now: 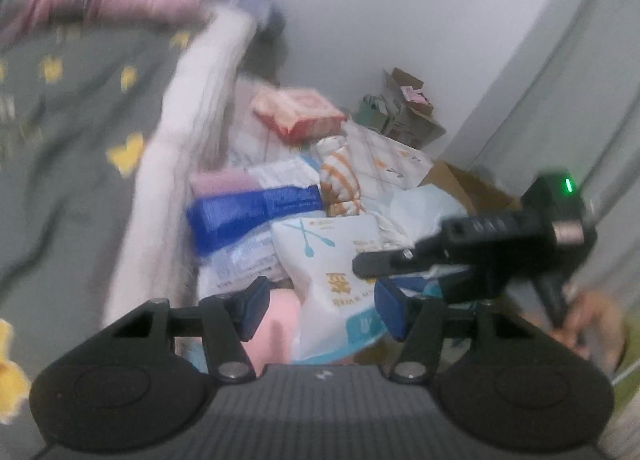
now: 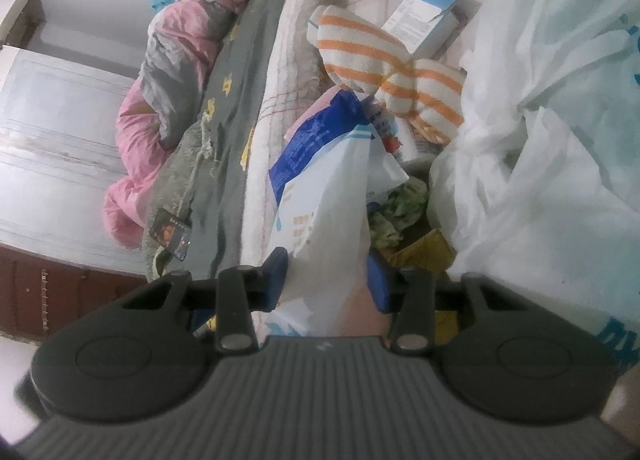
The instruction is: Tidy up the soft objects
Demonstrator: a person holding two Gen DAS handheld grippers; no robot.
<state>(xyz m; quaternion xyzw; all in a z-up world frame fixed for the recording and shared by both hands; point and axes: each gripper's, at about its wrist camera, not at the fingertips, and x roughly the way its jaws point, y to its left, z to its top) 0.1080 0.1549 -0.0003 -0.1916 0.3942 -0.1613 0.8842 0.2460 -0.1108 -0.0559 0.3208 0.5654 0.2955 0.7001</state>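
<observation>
1. left tool (image 1: 318, 306): jaws stood partly apart with nothing clamped. a white pouch (image 1: 340, 284) and something pink (image 1: 280, 324) lay just beyond the blue pads (image 1: 256, 308), apparently not pressed by them; the view was blurred, so contact could not be ruled out.
2. right tool (image 2: 327, 280): jaws narrowed about the white pouch (image 2: 324, 212). the pouch filled the gap and both pads appeared to touch it, so it read as gripped. the person's hand (image 1: 592, 324) showed behind this tool in the left view.
3. white pouch: stood upright between the right tool's fingers, at the near end of the heap beside the bed's edge.
4. striped towel (image 2: 384, 76): orange and white, bunched, lying in the heap past the pouch, not folded.
5. blue pack (image 2: 316, 140): leaning against the pouch, unsorted.
6. small box (image 2: 424, 20): blue and white, beyond the towel.
7. plastic bag (image 2: 540, 120): large, pale, slumped on the right, mouth not clearly seen.
8. green cloth (image 2: 400, 204): crumpled low between pouch and bag.
9. bed cover (image 2: 224, 108): grey with yellow marks, rumpled; pink quilt (image 2: 168, 60) piled on it, well apart from the heap.
10. progress, as judged: early. one item appeared to be in hand; no tidy stack or sorted group showed anywhere.
11. left to do, as judged: towel, green cloth, packs and quilt all awaited sorting or folding.
</observation>
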